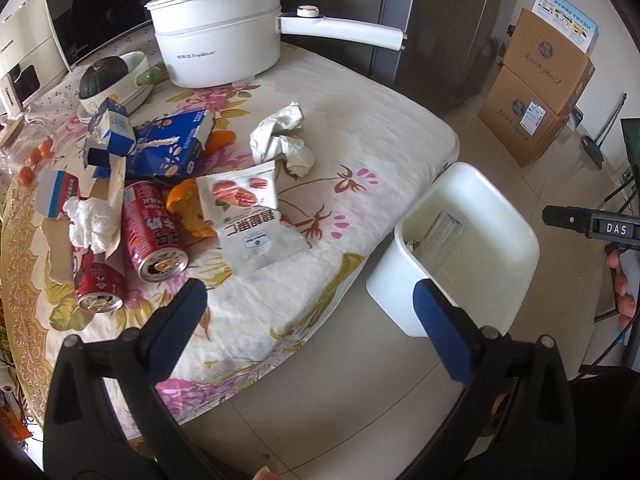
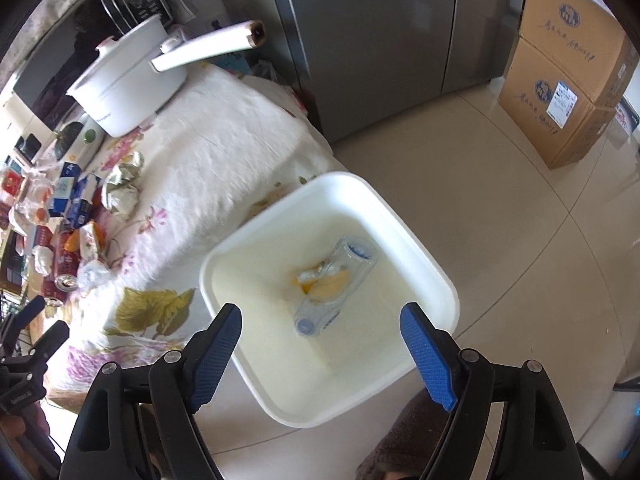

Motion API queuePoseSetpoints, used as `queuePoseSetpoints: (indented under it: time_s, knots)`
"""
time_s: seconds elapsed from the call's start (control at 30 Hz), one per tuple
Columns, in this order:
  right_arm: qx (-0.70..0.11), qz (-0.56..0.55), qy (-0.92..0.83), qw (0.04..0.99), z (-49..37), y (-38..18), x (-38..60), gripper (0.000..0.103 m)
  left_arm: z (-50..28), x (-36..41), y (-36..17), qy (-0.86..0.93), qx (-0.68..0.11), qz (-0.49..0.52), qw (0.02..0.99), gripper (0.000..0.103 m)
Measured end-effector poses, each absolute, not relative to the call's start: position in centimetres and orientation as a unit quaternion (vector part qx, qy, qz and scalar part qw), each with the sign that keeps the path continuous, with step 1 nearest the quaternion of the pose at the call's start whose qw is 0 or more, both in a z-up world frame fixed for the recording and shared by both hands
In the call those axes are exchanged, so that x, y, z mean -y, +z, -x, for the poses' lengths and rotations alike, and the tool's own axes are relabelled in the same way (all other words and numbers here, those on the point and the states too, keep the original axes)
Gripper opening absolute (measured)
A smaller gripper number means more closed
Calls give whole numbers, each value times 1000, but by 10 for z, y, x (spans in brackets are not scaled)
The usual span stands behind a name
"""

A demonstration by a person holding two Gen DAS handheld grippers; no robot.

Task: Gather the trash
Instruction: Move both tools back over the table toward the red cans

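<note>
Floral cloth covers the kitchen table (image 1: pixel 360 136), where your trash pile sits at the near left edge, well apart from the white bin (image 2: pixel 416 240) on the floor beside it. Your left gripper (image 1: pixel 310 292) hangs wide open and empty over the table's edge; your right gripper (image 2: pixel 320 320) is spread just as wide, holding nothing, above the bin. A clear plastic bottle (image 2: pixel 340 280) and some yellow scraps already lie inside. Most of the job looks undone: the snack pouch (image 1: pixel 248 220), two red cans (image 1: pixel 154 232), crumpled paper (image 1: pixel 284 136), a tissue wad (image 1: pixel 90 224), blue cartons (image 1: pixel 168 148) and orange peel (image 1: pixel 184 204) remain on the cloth. Blur hides what the yellow scraps are, and cardboard partly covers the farther can.
</note>
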State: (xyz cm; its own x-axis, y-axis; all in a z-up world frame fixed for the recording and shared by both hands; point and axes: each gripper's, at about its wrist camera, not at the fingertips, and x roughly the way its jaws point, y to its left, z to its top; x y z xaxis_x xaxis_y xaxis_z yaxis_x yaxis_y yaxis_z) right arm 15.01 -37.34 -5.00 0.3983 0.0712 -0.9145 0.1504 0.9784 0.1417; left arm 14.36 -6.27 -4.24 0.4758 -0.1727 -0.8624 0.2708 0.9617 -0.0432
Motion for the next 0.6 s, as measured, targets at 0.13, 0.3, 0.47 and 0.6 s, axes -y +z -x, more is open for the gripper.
queuePoseSetpoints:
  time_s: [0.13,0.3,0.47,0.6]
  knots:
    - [-531,-106,-5,841,-147,-34,356,84,-139,45,-37,-119,-489,-46,863,102]
    - [-514,-97,12,852,-146,-22,330,84,-135,18,-33,-107,-486,-34,867,102]
    - [-508,-85,30,856,-148,-18,307,84,-134,-8,-33,-91,-486,-27,869,102]
    - [-510,-81,39,856,-153,-20,292,85,-136,-30,-35,-73,-492,-18,868,102]
